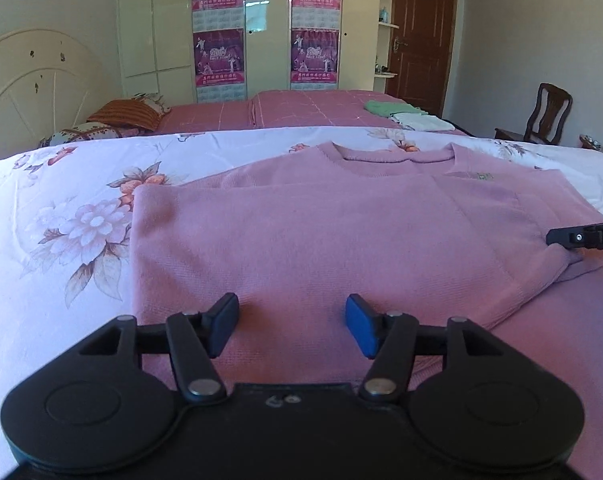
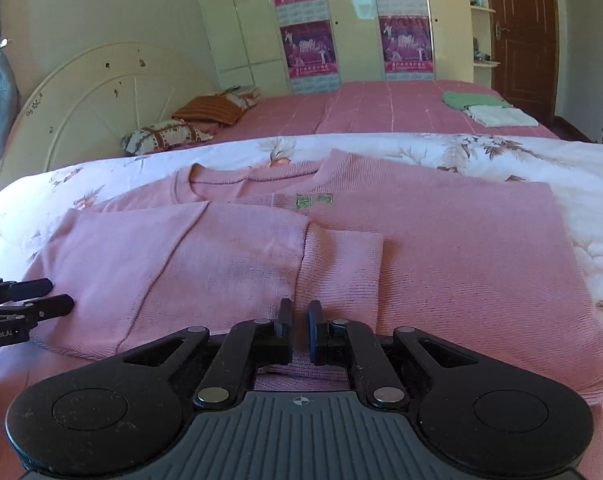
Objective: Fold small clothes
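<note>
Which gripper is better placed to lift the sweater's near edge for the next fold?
Right, probably. The right gripper is shut on the pink sweater at its near hem, while the left gripper stands open above the fabric, gripping nothing.

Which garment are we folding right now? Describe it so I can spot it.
On the floral quilt at the near edge of the bed lies a pink sweater, sleeves folded in. Unlike the green and white clothes behind, it has small green labels at the neck.

One pink sweater, two folded cloths, two pillows, four posters, one chair.
</note>
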A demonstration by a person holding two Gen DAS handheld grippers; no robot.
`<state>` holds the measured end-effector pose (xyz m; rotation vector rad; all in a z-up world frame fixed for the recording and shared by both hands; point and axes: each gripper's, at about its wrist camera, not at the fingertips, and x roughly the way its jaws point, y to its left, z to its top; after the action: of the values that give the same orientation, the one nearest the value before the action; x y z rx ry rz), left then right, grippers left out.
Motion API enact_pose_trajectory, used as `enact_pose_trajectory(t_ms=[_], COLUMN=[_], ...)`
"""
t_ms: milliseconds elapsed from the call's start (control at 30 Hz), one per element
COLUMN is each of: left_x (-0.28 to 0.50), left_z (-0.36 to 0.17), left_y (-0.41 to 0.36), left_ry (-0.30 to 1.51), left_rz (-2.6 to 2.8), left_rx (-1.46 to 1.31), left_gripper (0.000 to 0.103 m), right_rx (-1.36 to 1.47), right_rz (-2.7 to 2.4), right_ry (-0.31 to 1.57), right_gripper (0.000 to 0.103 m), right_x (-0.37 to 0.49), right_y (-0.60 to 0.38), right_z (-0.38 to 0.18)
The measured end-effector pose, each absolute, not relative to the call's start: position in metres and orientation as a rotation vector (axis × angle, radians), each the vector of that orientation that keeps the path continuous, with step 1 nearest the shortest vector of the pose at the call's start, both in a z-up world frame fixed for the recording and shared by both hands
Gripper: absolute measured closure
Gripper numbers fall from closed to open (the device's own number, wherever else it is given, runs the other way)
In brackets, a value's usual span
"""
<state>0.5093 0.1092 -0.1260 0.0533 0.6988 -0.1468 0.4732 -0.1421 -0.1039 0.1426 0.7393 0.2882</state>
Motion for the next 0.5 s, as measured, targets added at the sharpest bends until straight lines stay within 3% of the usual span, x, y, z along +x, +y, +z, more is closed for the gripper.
enact_pose_trajectory(t_ms=[300, 500], left_x=[0.489, 0.492], left_z=[-0.120, -0.120], left_y=[0.097, 0.074], left_ry=[0.749, 0.793], left_rz=[-0.053, 0.036], left_rx=[0.043, 0.081], left_gripper=[0.039, 0.037], right_rx=[0.077, 0.127], right_rz=[0.298, 0.334], right_ry=[0.677, 0.782], right_gripper=[0.097, 0.097], right_x=[0.446, 0.455], right_y=[-0.160, -0.173], right_z=[-0.096, -0.107])
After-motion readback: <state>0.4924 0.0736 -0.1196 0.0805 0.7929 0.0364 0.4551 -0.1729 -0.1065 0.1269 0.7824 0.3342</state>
